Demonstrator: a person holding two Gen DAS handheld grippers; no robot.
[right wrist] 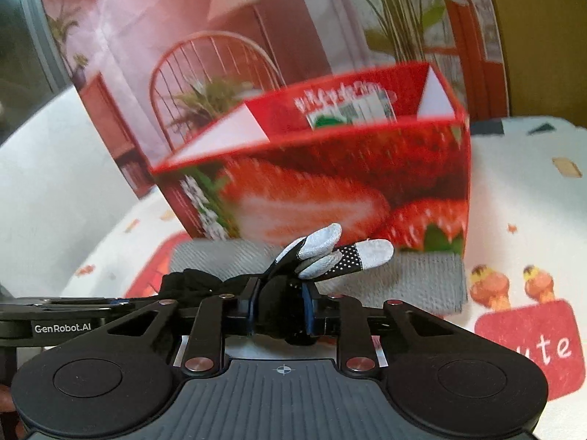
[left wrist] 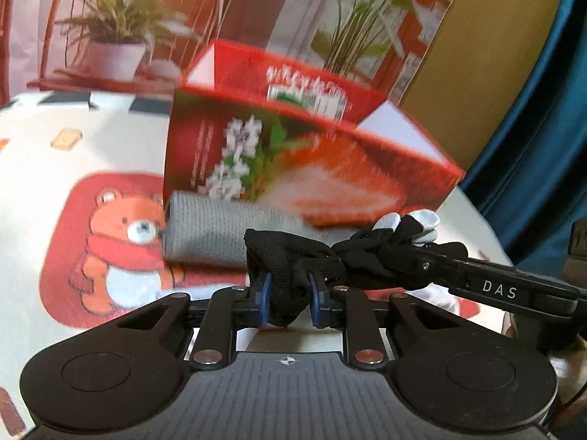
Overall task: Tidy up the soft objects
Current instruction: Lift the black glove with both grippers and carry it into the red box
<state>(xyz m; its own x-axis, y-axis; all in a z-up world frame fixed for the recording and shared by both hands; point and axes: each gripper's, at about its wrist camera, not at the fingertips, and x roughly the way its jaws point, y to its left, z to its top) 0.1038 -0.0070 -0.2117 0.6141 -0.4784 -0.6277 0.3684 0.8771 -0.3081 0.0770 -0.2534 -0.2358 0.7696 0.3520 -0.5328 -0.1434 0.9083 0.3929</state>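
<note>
A black glove (left wrist: 293, 260) with grey fingertips is stretched between my two grippers above the table. My left gripper (left wrist: 290, 293) is shut on its cuff end. My right gripper (right wrist: 279, 311) is shut on its finger end, and the grey fingertips (right wrist: 323, 247) stick up past it. The right gripper also shows in the left wrist view (left wrist: 433, 260), coming in from the right. A folded grey cloth (left wrist: 220, 231) lies on the table just behind the glove; it also shows in the right wrist view (right wrist: 403, 278). An open red strawberry-print box (left wrist: 301, 154) stands behind the cloth.
The table has a white cloth with a bear print (left wrist: 124, 242) and red patches (right wrist: 532, 344). A printed backdrop with plants and a chair (right wrist: 205, 84) stands behind the box. A blue curtain (left wrist: 543, 110) hangs at the right.
</note>
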